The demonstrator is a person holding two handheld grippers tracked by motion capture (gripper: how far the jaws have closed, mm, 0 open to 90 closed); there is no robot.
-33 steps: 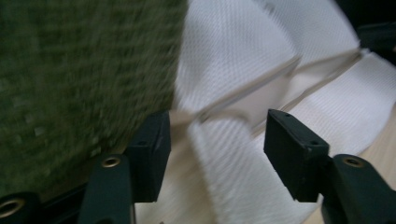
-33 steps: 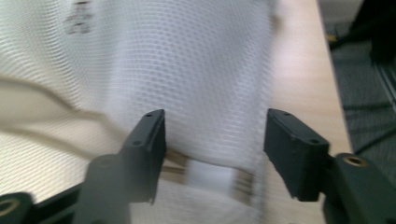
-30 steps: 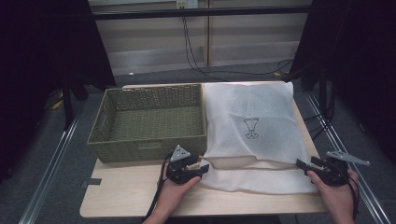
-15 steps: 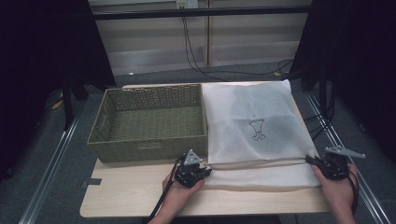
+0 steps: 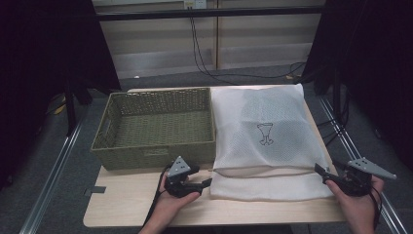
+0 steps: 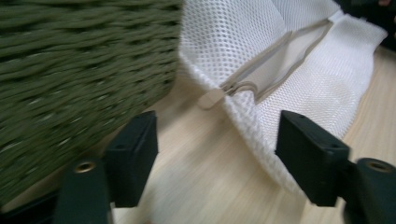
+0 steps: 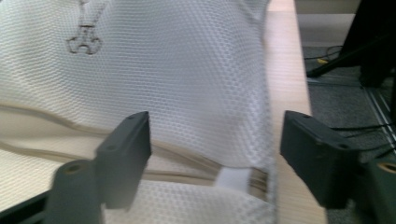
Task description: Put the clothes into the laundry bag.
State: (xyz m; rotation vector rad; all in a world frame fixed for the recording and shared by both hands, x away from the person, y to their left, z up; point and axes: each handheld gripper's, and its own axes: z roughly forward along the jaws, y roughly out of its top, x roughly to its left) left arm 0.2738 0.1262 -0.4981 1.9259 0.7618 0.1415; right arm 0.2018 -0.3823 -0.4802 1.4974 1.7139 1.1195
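Mesh of a white laundry bag (image 5: 263,136) is spread over the right half of the wooden table (image 5: 126,207), with a small dark emblem (image 5: 264,134) printed near its middle. The bag lies flat, its near edge by the person's side of the table and its left edge touching the wall of a green woven basket (image 5: 153,129) that stands on the left half.

The left gripper (image 5: 207,183) is held low over the table just in front of the basket, with its tips pointed at the bag's near left corner. In the left gripper view its jaws are seen standing well apart — they have just been opening — and nothing is clamped; bare tabletop is seen between them, and the zipper pull (image 6: 211,98) lies just beyond, at the bag's corner beside the basket wall. From that pull the beige zipper (image 6: 285,51) can be followed across the bag, partly parted.

The right gripper (image 5: 321,173) is held at the bag's near right corner. Its jaws have likewise just been opening and are set wide; in the right gripper view the mesh and the zipper's end (image 7: 233,178) lie between and below them, but no pad is pressed on the fabric — the bag is gripped by neither tool.
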